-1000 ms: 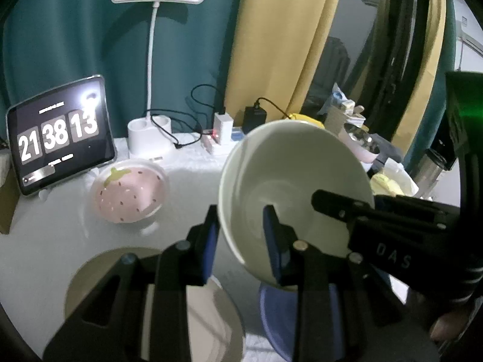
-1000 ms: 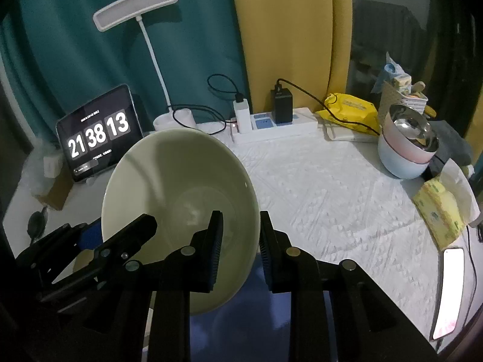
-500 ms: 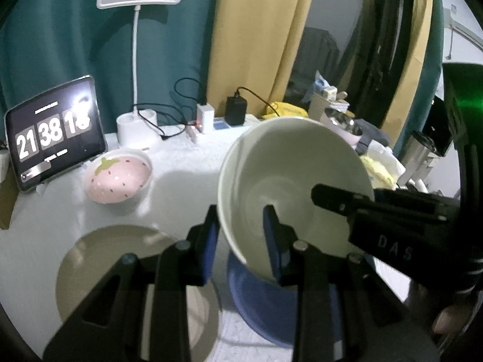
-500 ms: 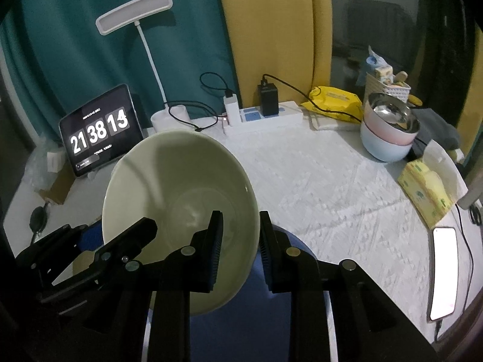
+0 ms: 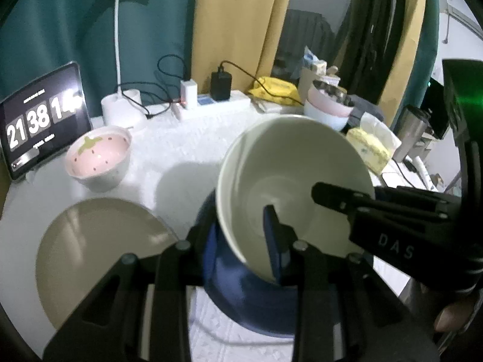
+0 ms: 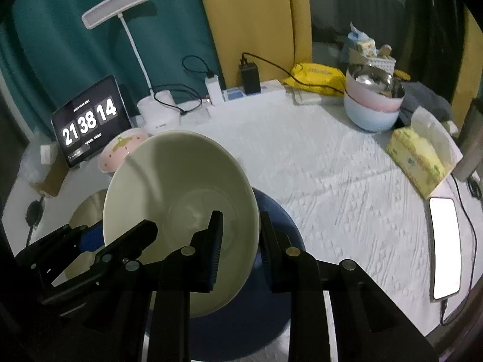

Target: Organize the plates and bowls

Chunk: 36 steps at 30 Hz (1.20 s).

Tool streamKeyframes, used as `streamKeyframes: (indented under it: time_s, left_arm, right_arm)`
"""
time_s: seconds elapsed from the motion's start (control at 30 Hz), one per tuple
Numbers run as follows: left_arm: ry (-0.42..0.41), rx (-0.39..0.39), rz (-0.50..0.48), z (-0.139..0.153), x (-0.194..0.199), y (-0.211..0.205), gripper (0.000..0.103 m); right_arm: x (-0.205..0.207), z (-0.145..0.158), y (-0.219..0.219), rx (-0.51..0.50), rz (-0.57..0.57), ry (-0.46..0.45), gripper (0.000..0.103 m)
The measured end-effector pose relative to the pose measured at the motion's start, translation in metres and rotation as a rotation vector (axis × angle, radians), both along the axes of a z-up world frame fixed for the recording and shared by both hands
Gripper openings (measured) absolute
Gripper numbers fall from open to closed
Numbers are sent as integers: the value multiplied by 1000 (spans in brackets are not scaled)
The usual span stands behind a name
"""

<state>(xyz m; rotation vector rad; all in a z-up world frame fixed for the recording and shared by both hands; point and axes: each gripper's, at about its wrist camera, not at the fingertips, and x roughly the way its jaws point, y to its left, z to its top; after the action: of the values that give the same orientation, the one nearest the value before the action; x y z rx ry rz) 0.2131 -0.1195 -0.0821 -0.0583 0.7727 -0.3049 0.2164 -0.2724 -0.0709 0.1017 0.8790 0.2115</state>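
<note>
A large cream bowl [image 5: 295,163] [image 6: 181,181] hangs tilted just above a dark blue dish [image 5: 241,301] [image 6: 280,220] on the white tablecloth. My left gripper [image 5: 241,247] is shut on the bowl's near rim, one pad inside and one outside. My right gripper [image 6: 241,250] is shut on the rim at the opposite side. In the left wrist view it reaches in from the right [image 5: 347,199]. A beige plate [image 5: 99,241] [image 6: 87,208] lies left of the blue dish. Behind it sits a pink strawberry bowl [image 5: 99,157] [image 6: 117,150].
A tablet clock [image 6: 90,120], a white desk lamp [image 6: 157,111] and a power strip [image 6: 250,93] with cables line the back. Stacked bowls topped by a metal one [image 6: 372,102], a tissue box [image 6: 419,157] and a lit phone [image 6: 445,244] sit on the right.
Both grippers have carried the cream bowl back and down, over the blue dish, which now shows more beneath it. The strawberry bowl and beige plate have come fuller into view.
</note>
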Motion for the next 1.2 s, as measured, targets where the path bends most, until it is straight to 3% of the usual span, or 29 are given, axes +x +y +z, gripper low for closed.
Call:
streamKeyframes:
  time_s: [0.4,1.0,1.2]
  left_arm:
    - [71,22,-4,-25,-6,-12,30]
    - [67,45,0,-23,-7,-11,32]
    - [39,35,8,-14,-10,-6,32]
  right_arm:
    - [-9,-25,-4,-28,-5,50,25]
    - [-7,-31,1,-90,18,59,26]
    - [-11,-18,-2,-97,0,15,27]
